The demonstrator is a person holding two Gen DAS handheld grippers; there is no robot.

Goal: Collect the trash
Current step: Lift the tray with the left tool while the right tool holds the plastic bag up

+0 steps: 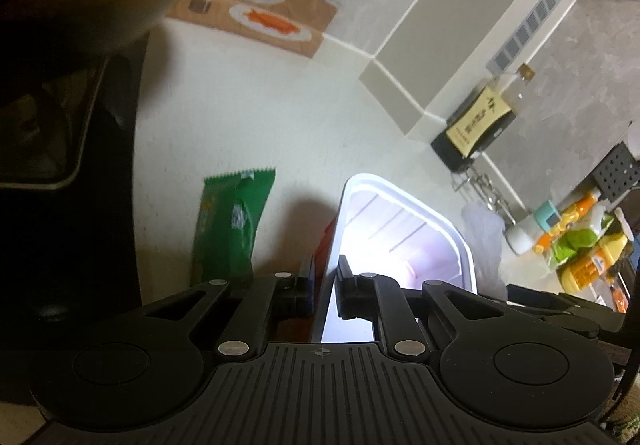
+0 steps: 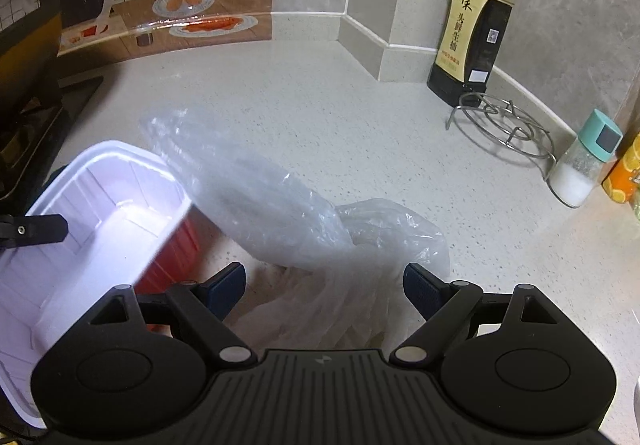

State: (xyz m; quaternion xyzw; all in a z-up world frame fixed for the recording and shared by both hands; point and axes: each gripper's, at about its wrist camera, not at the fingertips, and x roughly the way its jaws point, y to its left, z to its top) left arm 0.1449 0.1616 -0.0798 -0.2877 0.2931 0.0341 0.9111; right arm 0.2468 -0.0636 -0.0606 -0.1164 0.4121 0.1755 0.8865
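A: What's the left gripper (image 1: 325,277) got?

B: It's pinching the near wall of the white tub (image 1: 404,233), one finger inside, one outside against the red skin. The tub sits on the counter (image 1: 256,117), just in front of that gripper, with the green wrapper (image 1: 232,221) lying beside it.

A: How will the tub handle?

B: Light and thin-walled, I'd say. The wall will probably flex if squeezed hard, and a rim pinch may let it swing. Holding near a corner, where the rim is stiffer, looks safer.

A: And the right gripper (image 2: 324,285)?

B: Spread wide, nothing pressed between its fingers. It hangs over the clear plastic bag (image 2: 280,201), which lies crumpled on the counter right beside the tub, seemingly touching it.

A: Tricky to grab?

B: Soft, slippery, nearly weightless. Best taken at the bunched, knotted part closest to the gripper, where the film is thick enough to bite.

A: Which way does it run?

B: Its long axis goes diagonally, from the bunched end near the gripper out to the far left. The tub's long side runs away from the left gripper, mouth facing up.
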